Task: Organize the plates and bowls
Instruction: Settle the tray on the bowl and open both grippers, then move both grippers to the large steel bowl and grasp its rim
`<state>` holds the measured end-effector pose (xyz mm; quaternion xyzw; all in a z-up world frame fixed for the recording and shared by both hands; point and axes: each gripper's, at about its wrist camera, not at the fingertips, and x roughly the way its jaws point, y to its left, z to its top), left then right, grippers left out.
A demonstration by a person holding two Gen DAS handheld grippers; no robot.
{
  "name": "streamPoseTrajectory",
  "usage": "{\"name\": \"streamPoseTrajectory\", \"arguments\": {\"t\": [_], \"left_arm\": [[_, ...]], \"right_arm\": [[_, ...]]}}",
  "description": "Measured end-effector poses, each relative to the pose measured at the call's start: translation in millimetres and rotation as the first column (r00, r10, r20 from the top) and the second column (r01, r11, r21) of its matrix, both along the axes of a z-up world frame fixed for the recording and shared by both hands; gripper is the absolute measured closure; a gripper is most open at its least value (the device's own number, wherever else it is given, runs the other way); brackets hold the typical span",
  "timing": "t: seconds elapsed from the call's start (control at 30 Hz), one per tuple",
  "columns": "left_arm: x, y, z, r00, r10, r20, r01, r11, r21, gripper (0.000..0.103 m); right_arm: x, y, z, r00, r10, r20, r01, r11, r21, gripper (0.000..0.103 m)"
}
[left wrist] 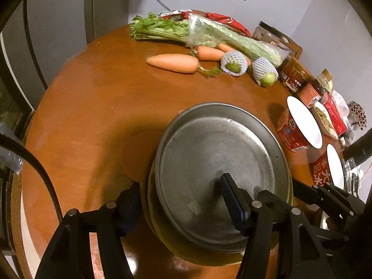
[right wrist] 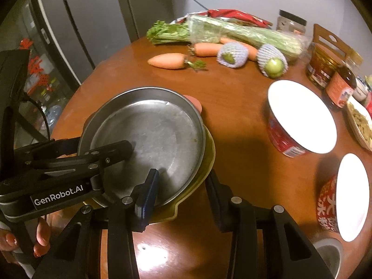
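The metal plate (left wrist: 218, 160) in the left wrist view sits atop a yellow-green dish (left wrist: 162, 232) at the table's (left wrist: 93, 116) 6 o'clock edge, and the left gripper (left wrist: 181, 207) straddles the stack's near rim, one finger inside the plate and one outside, jaws parted, carrots (left wrist: 173, 63) lying at 12 o'clock. In the right wrist view the same plate (right wrist: 148, 139) lies at 9 o'clock, the right gripper (right wrist: 183, 197) astride its near rim over the yellow-green dish (right wrist: 204, 169); whether either tool's pads press, I cannot tell
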<state>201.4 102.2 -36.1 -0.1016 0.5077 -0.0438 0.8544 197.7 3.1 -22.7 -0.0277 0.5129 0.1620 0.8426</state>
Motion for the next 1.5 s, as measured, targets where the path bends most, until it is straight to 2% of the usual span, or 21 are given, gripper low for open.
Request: {"name": "streamPoseTrajectory", "arguments": {"t": [0.2, 0.33, 0.47, 0.53, 0.77, 0.93, 1.03, 1.17, 1.33, 1.5], "left_arm": [[-0.2, 6.2, -4.7, 1.000, 0.021, -0.019, -0.022, 0.999, -0.046, 0.038], [-6.1, 7.6, 0.9, 0.999, 0.053, 0.007, -0.053, 0.999, 0.008, 0.039], [-13.8, 15.9, 8.8, 0.995, 0.087, 0.039, -0.087, 0.996, -0.014, 0.039], [-17.4, 18.2, 14.5, 0.993, 0.104, 0.058, -0.104, 0.995, 0.001, 0.039], [-34.0, 17.3, 42.6, 0.982, 0.133, 0.133, -0.136, 0.991, 0.015, 0.039], [-48.2, -3.4, 69.4, 0.975, 0.091, 0.201, -0.100, 0.994, 0.037, 0.039], [-53.1, -23.9, 81.5, 0.973, 0.048, 0.226, -0.058, 0.998, 0.039, 0.038], [-57.0, -60.2, 93.2, 0.967, -0.030, 0.252, 0.016, 0.998, 0.056, 0.037], [-64.3, -105.4, 100.7, 0.952, -0.123, 0.281, 0.105, 0.991, 0.081, 0.034], [-67.3, -143.4, 94.7, 0.945, -0.189, 0.266, 0.167, 0.981, 0.104, 0.034]], "right_arm": [[-0.3, -5.1, 2.4, 1.000, -0.002, -0.006, 0.002, 1.000, 0.005, 0.060], [0.7, -5.6, 4.4, 1.000, -0.006, -0.016, 0.006, 1.000, 0.019, 0.060], [1.6, -9.9, 5.1, 0.999, -0.029, -0.025, 0.029, 0.999, 0.026, 0.059], [0.2, -12.8, 8.4, 0.999, -0.039, -0.020, 0.039, 0.999, 0.036, 0.059], [-14.7, -28.4, 42.6, 0.992, -0.084, 0.090, 0.079, 0.996, 0.051, 0.057], [-33.6, -56.3, 77.1, 0.976, -0.122, 0.181, 0.110, 0.991, 0.077, 0.055], [-50.2, -85.7, 97.6, 0.952, -0.164, 0.258, 0.154, 0.986, 0.061, 0.054], [-65.9, -124.7, 112.6, 0.921, -0.228, 0.315, 0.229, 0.973, 0.035, 0.054], [-91.2, -177.0, 115.5, 0.896, -0.299, 0.328, 0.301, 0.953, 0.045, 0.054], [-108.6, -215.8, 97.5, 0.889, -0.353, 0.292, 0.362, 0.932, 0.025, 0.053]]}}
